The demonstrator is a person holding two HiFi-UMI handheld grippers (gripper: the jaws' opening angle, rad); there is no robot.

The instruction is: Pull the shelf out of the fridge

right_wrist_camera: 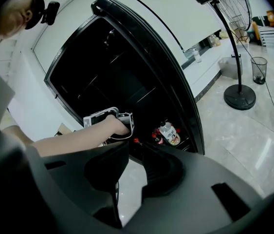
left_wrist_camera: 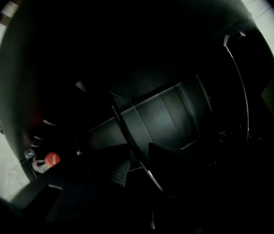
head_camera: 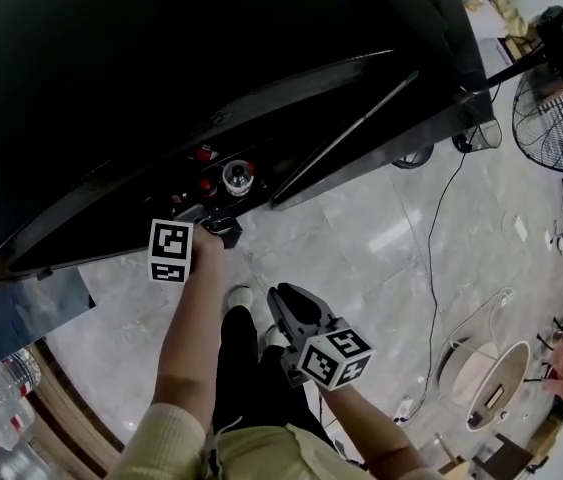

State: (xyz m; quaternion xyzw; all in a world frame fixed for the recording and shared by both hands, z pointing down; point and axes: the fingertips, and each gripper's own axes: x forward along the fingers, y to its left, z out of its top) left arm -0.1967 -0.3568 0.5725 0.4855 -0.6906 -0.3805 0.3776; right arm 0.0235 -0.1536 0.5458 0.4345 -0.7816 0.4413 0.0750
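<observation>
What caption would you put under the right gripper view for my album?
Left gripper reaches into the dark open fridge, right gripper open and empty in front, bottles in the door.

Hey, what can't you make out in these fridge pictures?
- Left gripper view: too dark to tell whether the left gripper grips the thin-rimmed fridge shelf.
- Head view: the shadowed interior of the black fridge hides its shelves.
- Right gripper view: the label print on the white-capped bottle is too small.
</observation>
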